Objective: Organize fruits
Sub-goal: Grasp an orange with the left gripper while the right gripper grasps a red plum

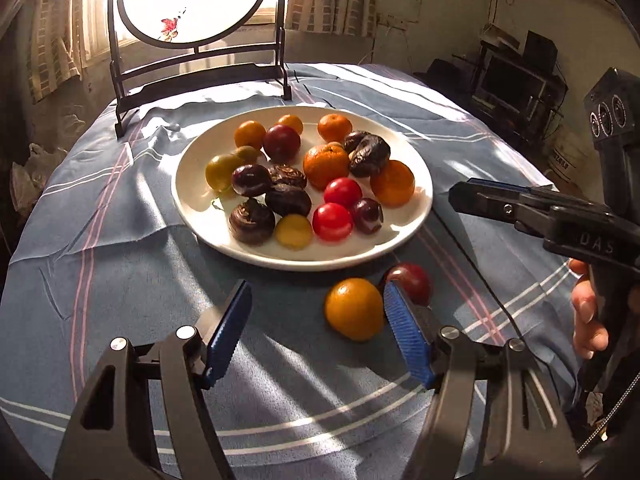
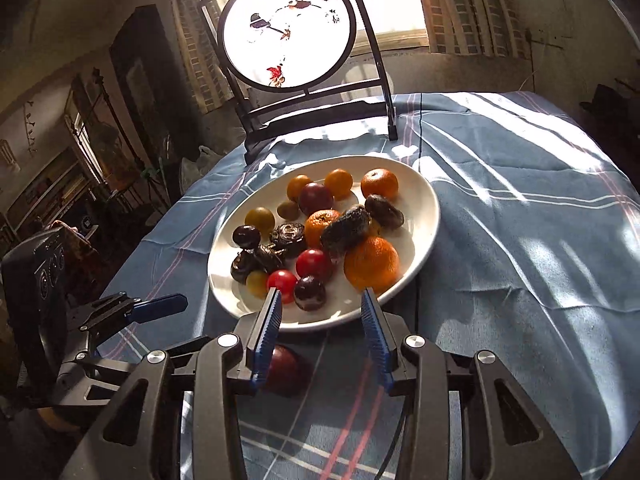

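A white plate (image 1: 416,176) on the blue striped cloth holds several fruits: oranges, red and yellow plums, dark purple ones. It also shows in the right wrist view (image 2: 424,216). Two fruits lie on the cloth in front of it: an orange (image 1: 354,309) and a dark red plum (image 1: 412,280), also seen in the right wrist view (image 2: 286,370). My left gripper (image 1: 318,304) is open, low over the cloth, the orange just inside its right finger. My right gripper (image 2: 322,306) is open and empty at the plate's near rim; it shows from the side in the left view (image 1: 460,196).
A dark wooden stand with a round painted screen (image 1: 192,0) stands behind the plate, also in the right wrist view (image 2: 288,28). The cloth (image 1: 100,240) is wrinkled left of the plate. The table's edges curve away on both sides.
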`<state>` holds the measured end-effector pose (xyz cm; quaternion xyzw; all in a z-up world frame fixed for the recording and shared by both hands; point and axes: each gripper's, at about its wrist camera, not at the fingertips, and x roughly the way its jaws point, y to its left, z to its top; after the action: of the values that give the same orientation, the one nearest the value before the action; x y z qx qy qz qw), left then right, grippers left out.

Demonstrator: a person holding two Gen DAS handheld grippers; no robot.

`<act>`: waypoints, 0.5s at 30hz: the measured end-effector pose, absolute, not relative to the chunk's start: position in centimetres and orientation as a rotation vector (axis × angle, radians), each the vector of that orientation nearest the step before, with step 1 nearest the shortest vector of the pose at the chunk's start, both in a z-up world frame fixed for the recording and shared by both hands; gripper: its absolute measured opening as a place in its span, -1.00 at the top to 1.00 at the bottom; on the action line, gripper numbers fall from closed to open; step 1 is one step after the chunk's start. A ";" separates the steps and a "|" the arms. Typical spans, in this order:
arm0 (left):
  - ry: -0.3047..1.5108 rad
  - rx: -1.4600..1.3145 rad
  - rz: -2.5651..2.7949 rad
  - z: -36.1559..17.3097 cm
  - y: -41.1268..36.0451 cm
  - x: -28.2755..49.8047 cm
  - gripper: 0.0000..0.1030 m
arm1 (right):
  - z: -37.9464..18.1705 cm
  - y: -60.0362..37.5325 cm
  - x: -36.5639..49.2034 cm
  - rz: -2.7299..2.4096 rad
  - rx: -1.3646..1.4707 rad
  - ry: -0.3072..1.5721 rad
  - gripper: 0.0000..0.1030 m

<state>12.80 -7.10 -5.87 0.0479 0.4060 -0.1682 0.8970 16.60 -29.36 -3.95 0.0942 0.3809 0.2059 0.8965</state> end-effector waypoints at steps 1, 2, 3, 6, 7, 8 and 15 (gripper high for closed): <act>0.851 0.125 -0.339 -6.4 -7.5 12.7 -0.30 | -4.3 -29.7 16.0 0.422 0.198 0.793 0.19; 0.863 0.149 -0.335 -6.8 -8.0 12.6 -0.30 | -4.6 -30.0 15.5 0.415 0.206 0.796 0.19; 0.875 0.172 -0.331 -7.2 -8.5 12.7 -0.30 | -4.9 -30.4 15.1 0.413 0.218 0.801 0.19; 0.896 0.214 -0.312 -7.9 -9.4 13.1 -0.30 | -5.6 -31.1 14.2 0.410 0.242 0.811 0.19; 0.896 0.223 -0.305 -8.0 -9.5 13.4 -0.30 | -5.8 -31.2 14.0 0.411 0.246 0.814 0.19; 0.888 0.225 -0.298 -8.0 -9.6 13.5 -0.30 | -6.0 -31.3 13.9 0.413 0.247 0.818 0.19; 0.902 0.193 -0.325 -8.2 -9.2 14.2 0.26 | -6.6 -30.0 13.8 0.446 0.221 0.850 0.18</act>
<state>14.20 -9.21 -8.22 0.0925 0.4330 -0.1563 0.8829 13.79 -30.00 -6.62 0.1061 0.4079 0.2140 0.8813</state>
